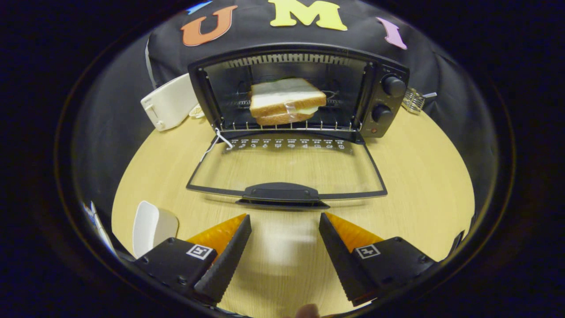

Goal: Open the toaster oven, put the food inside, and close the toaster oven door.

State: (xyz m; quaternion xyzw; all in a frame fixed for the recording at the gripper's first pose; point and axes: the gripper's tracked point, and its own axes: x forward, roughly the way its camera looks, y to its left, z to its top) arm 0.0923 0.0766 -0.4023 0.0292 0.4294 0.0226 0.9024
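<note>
Food loaded, door not yet closed.

The sandwich [287, 100] is seen resting on the wire rack inside the toaster oven [300, 88], while the glass door [287, 165] lies folded flat on the desk [419, 176], its handle [281, 194] just ahead of the gripper [285, 221]. The jaws are spread wide and nothing is held (only bare desk lies between them). For a clean close, the handle is probably best caught from beneath, the door swung up along its hinge arc and pressed fully home.
</note>
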